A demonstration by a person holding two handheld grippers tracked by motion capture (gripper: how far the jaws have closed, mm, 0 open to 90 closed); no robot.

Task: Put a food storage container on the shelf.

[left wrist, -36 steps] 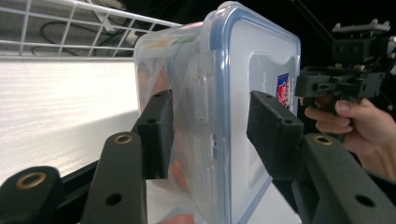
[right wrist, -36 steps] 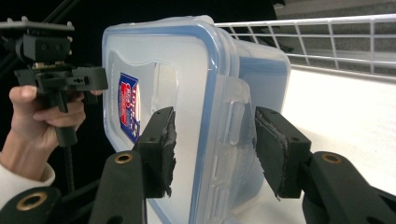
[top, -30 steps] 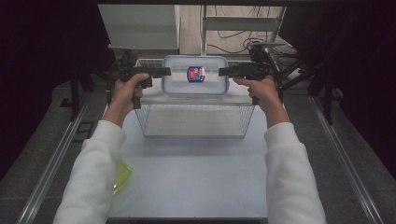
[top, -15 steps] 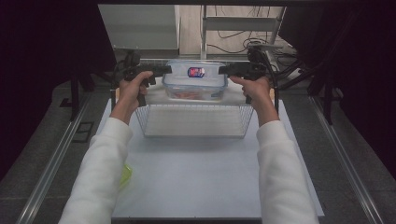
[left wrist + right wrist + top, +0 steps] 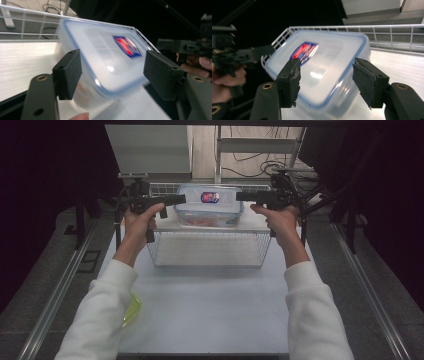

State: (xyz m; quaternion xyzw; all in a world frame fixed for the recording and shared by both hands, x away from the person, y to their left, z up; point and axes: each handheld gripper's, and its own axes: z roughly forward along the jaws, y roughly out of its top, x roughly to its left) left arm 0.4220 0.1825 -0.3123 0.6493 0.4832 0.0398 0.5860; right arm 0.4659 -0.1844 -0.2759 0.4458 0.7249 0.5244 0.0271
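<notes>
A clear plastic container with a blue-rimmed lid and a red and blue label sits at the far end of a white wire basket. Something reddish shows through its wall. My left gripper is at its left end and my right gripper at its right end, both pointing inward. In the left gripper view the container lies tilted and blurred between the spread pads of my left gripper, touching neither. In the right gripper view the container likewise lies between the wide-apart pads of my right gripper.
The basket's wire rim runs behind the container. A yellow-green object lies on the white table by the person's left sleeve. Metal rails run along both table sides, and cables lie beyond the far edge.
Both hands have moved forward with the container between the grippers. It has gone from above the basket's near side to its far end.
</notes>
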